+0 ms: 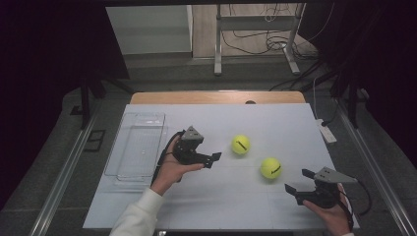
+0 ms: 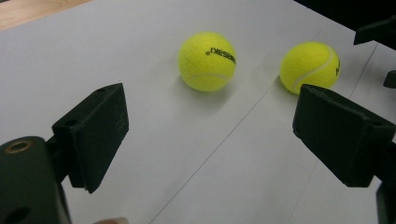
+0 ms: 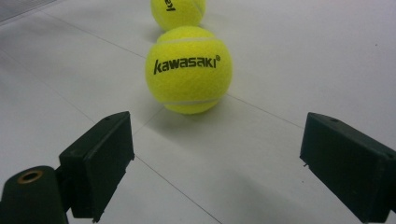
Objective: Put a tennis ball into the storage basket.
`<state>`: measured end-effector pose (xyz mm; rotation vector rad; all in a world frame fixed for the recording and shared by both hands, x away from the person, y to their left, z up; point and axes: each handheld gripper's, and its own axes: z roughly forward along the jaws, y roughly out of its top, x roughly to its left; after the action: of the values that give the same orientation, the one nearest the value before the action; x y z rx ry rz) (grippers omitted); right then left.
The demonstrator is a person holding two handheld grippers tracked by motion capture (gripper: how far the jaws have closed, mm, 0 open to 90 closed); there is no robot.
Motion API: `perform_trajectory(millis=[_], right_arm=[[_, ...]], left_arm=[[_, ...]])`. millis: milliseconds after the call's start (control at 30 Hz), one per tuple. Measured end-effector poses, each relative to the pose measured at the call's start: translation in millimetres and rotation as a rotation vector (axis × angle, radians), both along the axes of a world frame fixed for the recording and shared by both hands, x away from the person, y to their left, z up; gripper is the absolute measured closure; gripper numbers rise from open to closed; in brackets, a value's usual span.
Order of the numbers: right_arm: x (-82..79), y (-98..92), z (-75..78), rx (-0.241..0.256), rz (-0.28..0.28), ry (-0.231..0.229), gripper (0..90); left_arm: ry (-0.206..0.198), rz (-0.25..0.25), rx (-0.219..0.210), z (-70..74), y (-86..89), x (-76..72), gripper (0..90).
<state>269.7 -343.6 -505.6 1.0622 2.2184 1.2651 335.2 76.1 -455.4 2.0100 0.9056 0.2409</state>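
Note:
Two yellow tennis balls lie on the white table (image 1: 221, 201). The farther ball (image 1: 240, 144) (image 2: 207, 61) (image 3: 178, 12) rests right of my left gripper (image 1: 212, 158) (image 2: 212, 140), which is open and empty, a short way off. The nearer ball (image 1: 271, 167) (image 2: 310, 66) (image 3: 188, 69), printed "kawasaki", sits ahead of my right gripper (image 1: 301, 181) (image 3: 217, 163), also open with nothing between its jaws. The right gripper's jaw tips appear at the right edge of the left gripper view.
A clear plastic tray (image 1: 137, 145) lies at the table's left side, just left of my left hand. A white power strip (image 1: 326, 131) hangs off the right edge. Beyond the far wooden edge (image 1: 216, 97) are a metal stand and cables on the floor.

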Motion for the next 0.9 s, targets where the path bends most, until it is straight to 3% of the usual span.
perform_trajectory(millis=[433, 900], right_arm=[[0.2, 0.4, -0.4, -0.006, 0.003, -0.003, 9.6], [0.4, -0.1, -0.6, -0.008, 0.002, -0.001, 9.6]], left_arm=[[0.005, 0.009, 0.0, 0.9, -9.8, 12.5, 11.3], [0.022, -0.004, 0.029, -5.5, -22.1, 22.9, 11.3]])
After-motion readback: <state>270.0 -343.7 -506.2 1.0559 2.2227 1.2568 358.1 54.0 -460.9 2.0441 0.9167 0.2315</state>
